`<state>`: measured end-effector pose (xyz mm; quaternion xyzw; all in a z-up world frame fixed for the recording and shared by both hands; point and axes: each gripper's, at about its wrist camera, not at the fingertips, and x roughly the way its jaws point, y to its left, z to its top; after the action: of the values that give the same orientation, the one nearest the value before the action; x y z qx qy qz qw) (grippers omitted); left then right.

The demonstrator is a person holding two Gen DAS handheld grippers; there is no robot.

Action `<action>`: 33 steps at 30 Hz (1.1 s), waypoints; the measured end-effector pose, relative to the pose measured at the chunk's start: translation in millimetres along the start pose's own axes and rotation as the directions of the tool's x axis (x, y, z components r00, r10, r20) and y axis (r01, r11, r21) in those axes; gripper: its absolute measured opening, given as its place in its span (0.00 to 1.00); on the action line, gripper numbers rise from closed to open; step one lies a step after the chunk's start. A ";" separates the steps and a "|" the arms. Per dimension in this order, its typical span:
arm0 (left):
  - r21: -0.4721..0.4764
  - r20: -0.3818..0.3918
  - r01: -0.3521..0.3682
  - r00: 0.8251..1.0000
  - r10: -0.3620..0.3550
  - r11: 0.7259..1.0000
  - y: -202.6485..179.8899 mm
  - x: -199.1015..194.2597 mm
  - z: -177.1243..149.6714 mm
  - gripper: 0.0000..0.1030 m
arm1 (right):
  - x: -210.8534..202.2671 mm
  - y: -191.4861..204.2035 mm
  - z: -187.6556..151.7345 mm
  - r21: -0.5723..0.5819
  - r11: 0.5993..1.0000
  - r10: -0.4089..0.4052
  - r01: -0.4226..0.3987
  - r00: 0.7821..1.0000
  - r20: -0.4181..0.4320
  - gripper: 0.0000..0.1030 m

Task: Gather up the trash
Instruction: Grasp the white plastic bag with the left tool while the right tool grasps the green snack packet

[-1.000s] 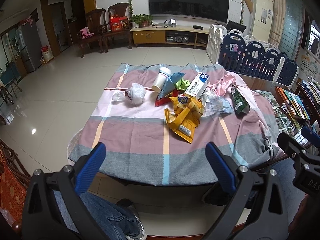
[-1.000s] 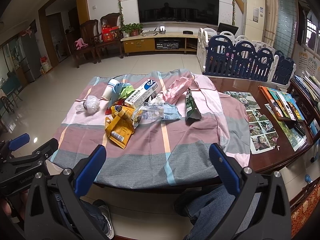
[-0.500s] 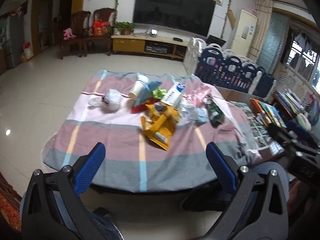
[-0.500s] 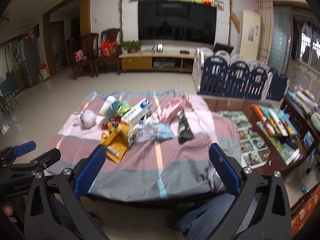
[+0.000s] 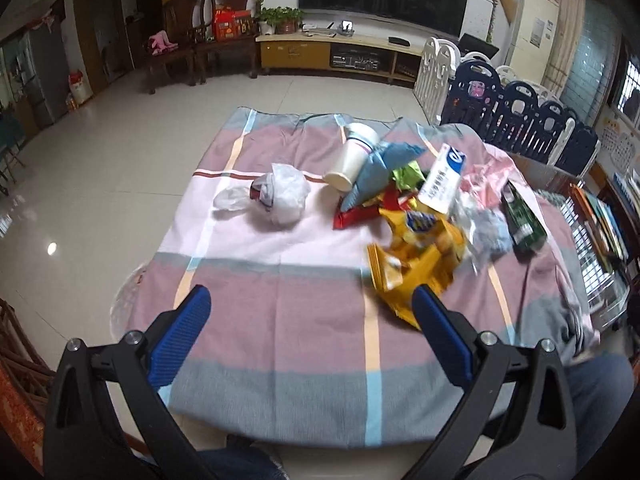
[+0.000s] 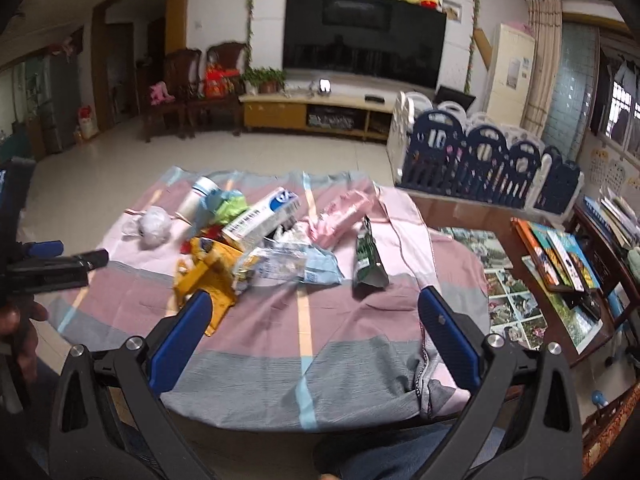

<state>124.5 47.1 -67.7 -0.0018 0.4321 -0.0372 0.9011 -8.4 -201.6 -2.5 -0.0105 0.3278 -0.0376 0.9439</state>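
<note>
Nothing is being gripped yet: the left hand-held gripper [image 5: 306,304] and right hand-held gripper [image 6: 312,308] are hanging with jaws apart, empty, above the worktop's striped cloth [image 5: 280,320]. The trash pile [image 5: 416,216] is lying mid-cloth, well ahead. Next probably means reaching toward the nearest yellow snack bag [image 5: 416,264].

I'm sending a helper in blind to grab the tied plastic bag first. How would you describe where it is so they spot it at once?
Start at the table under the pink, mauve and grey striped cloth. The trash pile sits toward its far right; the crumpled white translucent plastic bag lies alone on the pale pink band, left of the tipped white paper cup. It is the only piece apart from the heap.
</note>
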 end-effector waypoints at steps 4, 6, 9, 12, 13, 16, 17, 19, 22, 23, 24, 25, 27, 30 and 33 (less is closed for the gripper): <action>0.021 -0.011 -0.023 1.000 0.023 1.000 7.7 41.9 29.4 0.97 | 34.7 -12.6 20.4 0.021 0.999 0.038 -0.038 0.999 -0.003 0.97; 0.040 -0.012 -0.028 1.000 0.029 0.999 7.5 60.3 40.9 0.97 | 55.2 -17.0 31.4 0.005 1.000 0.029 -0.029 0.999 -0.016 0.97; 0.069 -0.037 -0.065 0.997 0.068 0.996 8.7 97.7 57.8 0.92 | 81.5 -26.5 47.8 -0.008 1.000 0.020 -0.021 0.999 -0.030 0.97; 0.070 -0.078 -0.080 0.993 0.085 0.994 12.6 135.8 68.8 0.87 | 105.8 -40.9 64.7 -0.033 0.999 -0.010 0.009 1.000 -0.010 0.97; 0.071 -0.093 -0.077 0.992 0.084 0.994 13.9 146.6 71.8 0.84 | 111.6 -46.5 67.0 -0.041 0.999 -0.022 0.022 1.000 -0.001 0.97; 0.108 -0.125 -0.067 0.989 0.080 0.992 10.3 175.1 73.9 0.76 | 127.6 -65.8 60.8 -0.033 0.998 -0.044 0.045 0.999 0.024 0.97; 0.126 -0.152 -0.073 0.984 0.092 0.989 9.6 189.0 71.8 0.66 | 135.8 -73.2 55.7 -0.016 0.999 -0.049 0.049 0.999 0.006 0.97; 0.114 -0.198 -0.076 0.975 0.098 0.991 13.9 206.8 65.7 0.45 | 160.8 -89.3 46.6 0.070 0.997 -0.011 0.018 0.995 -0.104 0.97; 0.040 -0.191 -0.044 0.980 0.051 0.998 18.3 199.0 73.6 0.23 | 185.2 -97.0 43.2 0.144 0.989 0.050 -0.022 0.980 -0.191 0.97; 0.034 -0.172 -0.032 0.984 0.037 0.999 16.7 190.3 76.8 0.20 | 188.8 -94.1 43.9 0.124 0.992 0.041 -0.017 0.980 -0.197 0.97; 0.038 -0.138 -0.028 0.990 0.033 0.999 12.4 175.6 82.7 0.20 | 192.8 -91.5 44.7 0.109 0.994 0.036 -0.014 0.979 -0.202 0.97; 0.046 -0.104 -0.023 0.994 0.028 0.999 7.0 160.8 87.8 0.19 | 198.0 -90.0 44.3 0.107 0.994 0.043 -0.020 0.976 -0.213 0.97; 0.061 -0.026 0.008 1.000 -0.006 0.998 -5.7 123.3 93.4 0.19 | 210.2 -85.6 40.9 0.104 0.994 0.045 -0.020 0.968 -0.248 0.95; 0.063 0.054 0.045 0.997 -0.049 0.997 -17.0 73.5 91.6 0.19 | 229.0 -77.6 38.4 0.077 0.997 0.030 -0.007 0.953 -0.302 0.84; 0.054 0.110 0.069 0.991 -0.075 0.996 -23.2 36.4 82.0 0.19 | 247.4 -73.3 33.9 0.073 0.997 0.033 -0.008 0.935 -0.354 0.64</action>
<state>209.5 19.1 -43.8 0.0030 0.3796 -0.0804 0.9216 201.4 -294.0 -125.6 0.0333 0.4915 -0.0406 0.8693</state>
